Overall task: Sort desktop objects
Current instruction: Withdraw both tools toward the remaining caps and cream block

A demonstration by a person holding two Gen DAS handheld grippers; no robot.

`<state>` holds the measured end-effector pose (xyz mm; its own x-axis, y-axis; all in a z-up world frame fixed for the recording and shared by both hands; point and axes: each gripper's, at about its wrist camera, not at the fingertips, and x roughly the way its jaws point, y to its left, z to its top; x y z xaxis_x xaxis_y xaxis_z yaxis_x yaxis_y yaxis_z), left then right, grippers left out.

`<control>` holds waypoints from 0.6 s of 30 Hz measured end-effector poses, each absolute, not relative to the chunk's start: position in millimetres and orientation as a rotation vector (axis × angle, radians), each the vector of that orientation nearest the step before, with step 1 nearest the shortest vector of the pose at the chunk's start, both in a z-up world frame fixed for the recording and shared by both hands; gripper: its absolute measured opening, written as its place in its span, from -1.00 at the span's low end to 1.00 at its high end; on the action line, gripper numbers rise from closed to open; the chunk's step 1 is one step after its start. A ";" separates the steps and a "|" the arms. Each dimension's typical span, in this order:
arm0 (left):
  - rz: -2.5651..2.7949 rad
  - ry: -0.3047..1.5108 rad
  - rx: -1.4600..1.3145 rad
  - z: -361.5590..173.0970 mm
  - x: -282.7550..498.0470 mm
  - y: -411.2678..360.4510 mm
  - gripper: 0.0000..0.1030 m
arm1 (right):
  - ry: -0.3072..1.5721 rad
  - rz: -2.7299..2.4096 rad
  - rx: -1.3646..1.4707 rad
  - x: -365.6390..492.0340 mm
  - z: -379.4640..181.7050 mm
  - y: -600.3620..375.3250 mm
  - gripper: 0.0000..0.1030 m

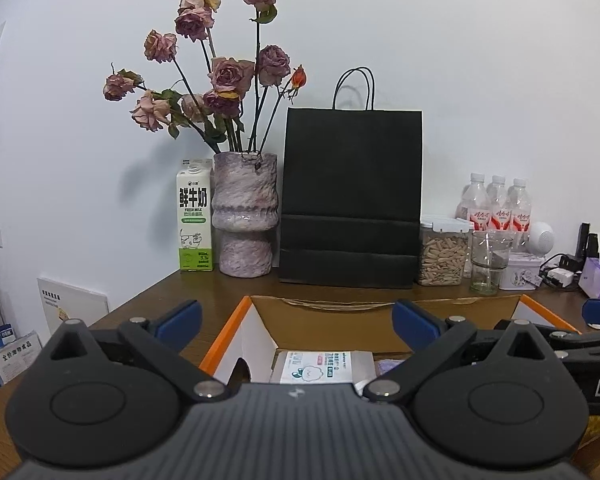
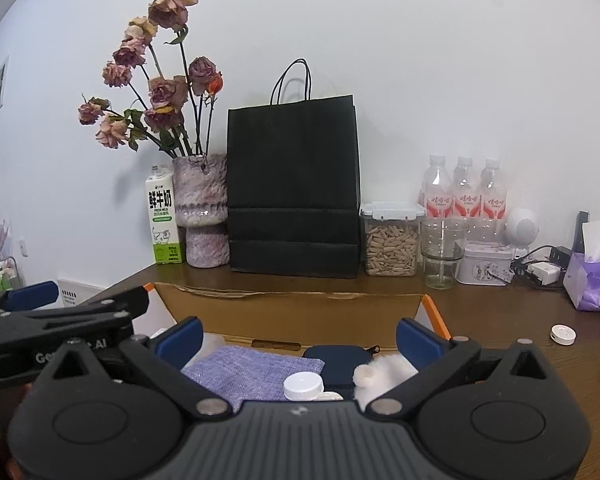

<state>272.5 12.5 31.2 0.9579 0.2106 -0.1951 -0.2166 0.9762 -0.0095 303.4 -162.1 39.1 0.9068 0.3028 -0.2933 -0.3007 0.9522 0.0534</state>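
An open cardboard box (image 2: 288,312) with orange edges sits on the brown wooden surface (image 2: 500,312), holding a lilac cloth pouch (image 2: 252,368), a dark blue case (image 2: 340,364), a white cap (image 2: 303,385) and a wipes packet (image 1: 318,366). Above the box, the left claw (image 1: 296,318) and right claw (image 2: 298,336) both gape wide, holding nothing. Behind stand a black paper bag (image 2: 294,188), a vase of dried roses (image 2: 200,208), a milk carton (image 2: 162,220) and water bottles (image 2: 464,192).
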 end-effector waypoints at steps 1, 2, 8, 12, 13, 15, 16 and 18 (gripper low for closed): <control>0.215 0.193 -0.031 31.1 272.0 12.2 1.00 | 0.303 0.311 0.006 302.3 39.0 -162.4 1.00; 0.212 0.190 -0.031 30.1 270.3 11.4 1.00 | 0.301 0.310 0.006 301.3 38.8 -162.9 1.00; 0.183 0.166 -0.030 29.9 262.1 8.9 1.00 | 0.282 0.310 0.010 292.0 38.6 -167.3 1.00; 0.158 0.154 -0.040 28.5 254.2 8.6 1.00 | 0.261 0.314 0.010 284.0 37.1 -170.6 1.00; 0.152 0.147 -0.043 27.7 251.6 8.9 1.00 | 0.253 0.315 0.009 280.5 36.1 -171.8 1.00; 0.144 0.132 -0.040 25.6 243.7 7.9 1.00 | 0.231 0.314 0.001 271.6 33.5 -173.1 1.00; 0.142 0.124 -0.032 24.6 239.4 6.8 1.00 | 0.221 0.313 -0.008 266.6 32.1 -173.1 1.00; 0.137 0.110 -0.014 22.7 231.5 4.6 1.00 | 0.202 0.303 -0.037 255.9 28.3 -173.0 1.00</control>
<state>231.5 4.6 22.7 0.9846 0.1352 -0.1108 -0.1367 0.9906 -0.0062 255.9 -173.0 28.3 0.9344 0.2923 -0.2035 -0.2998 0.9540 -0.0063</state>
